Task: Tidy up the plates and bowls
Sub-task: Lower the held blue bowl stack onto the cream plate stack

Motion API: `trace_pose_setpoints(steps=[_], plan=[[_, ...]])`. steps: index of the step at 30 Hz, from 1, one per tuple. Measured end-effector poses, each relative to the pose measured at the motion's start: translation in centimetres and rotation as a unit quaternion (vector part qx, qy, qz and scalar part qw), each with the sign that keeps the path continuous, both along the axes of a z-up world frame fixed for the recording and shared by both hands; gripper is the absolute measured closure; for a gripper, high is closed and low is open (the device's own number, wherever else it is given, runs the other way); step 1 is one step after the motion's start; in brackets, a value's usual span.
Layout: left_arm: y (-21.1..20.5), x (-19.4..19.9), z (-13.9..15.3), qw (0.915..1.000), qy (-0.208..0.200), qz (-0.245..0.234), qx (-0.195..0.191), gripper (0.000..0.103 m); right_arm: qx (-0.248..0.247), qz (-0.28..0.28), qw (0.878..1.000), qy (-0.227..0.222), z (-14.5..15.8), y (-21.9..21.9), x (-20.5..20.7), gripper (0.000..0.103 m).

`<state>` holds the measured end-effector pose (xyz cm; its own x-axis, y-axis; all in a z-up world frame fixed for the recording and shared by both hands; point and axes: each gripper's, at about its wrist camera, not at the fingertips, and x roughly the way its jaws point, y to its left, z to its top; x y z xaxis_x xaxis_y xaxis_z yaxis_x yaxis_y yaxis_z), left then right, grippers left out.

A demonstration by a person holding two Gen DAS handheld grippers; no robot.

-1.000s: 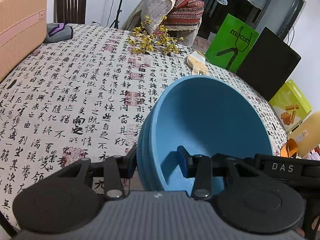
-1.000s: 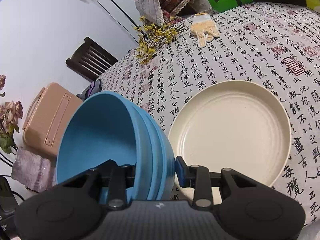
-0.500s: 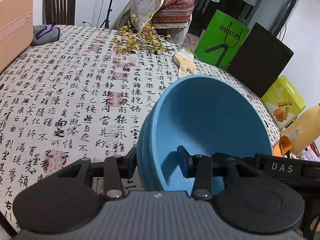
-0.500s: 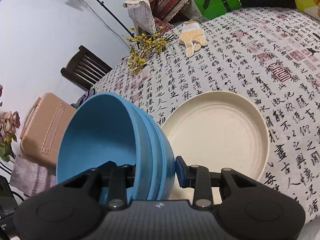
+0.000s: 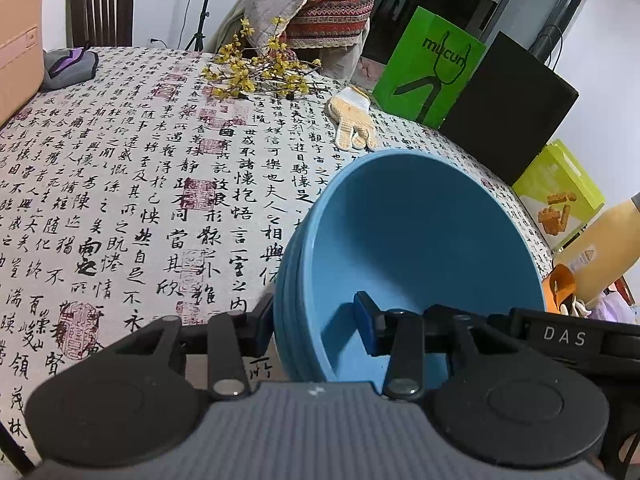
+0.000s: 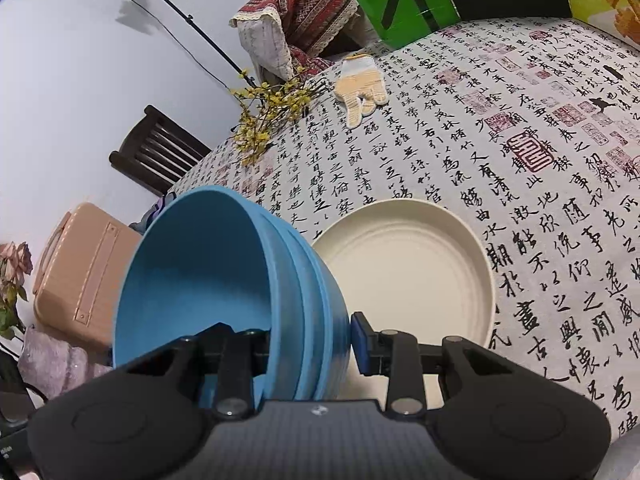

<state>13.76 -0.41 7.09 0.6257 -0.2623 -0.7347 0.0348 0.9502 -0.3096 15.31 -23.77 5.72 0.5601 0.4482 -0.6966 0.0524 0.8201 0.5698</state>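
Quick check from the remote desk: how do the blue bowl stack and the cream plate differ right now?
The blue bowl stack is deep, nested several high and tilted; the cream plate is shallow, single and flat. The stack is clamped at opposite rims by the left gripper and right gripper; the plate lies untouched on the tablecloth. Both are round, plain and empty.

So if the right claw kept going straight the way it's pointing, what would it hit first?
Probably the round cream plate lying on the calligraphy-print tablecloth, just ahead of the stacked blue bowls it grips; depth is uncertain.
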Motion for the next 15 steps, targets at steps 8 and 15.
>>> trace_pose_setpoints(steps=[8,15], plan=[[-1.1,0.9,-0.5,0.9999,0.007,-0.009,0.001,0.061,0.002,-0.009,1.0,0.006,-0.5,-1.1,0.4,0.072],[-2.3,1.9,-1.1,0.9997,0.016,-0.019,-0.001,0.061,0.0,-0.019,1.0,0.012,-1.1,-2.3,0.9,0.072]])
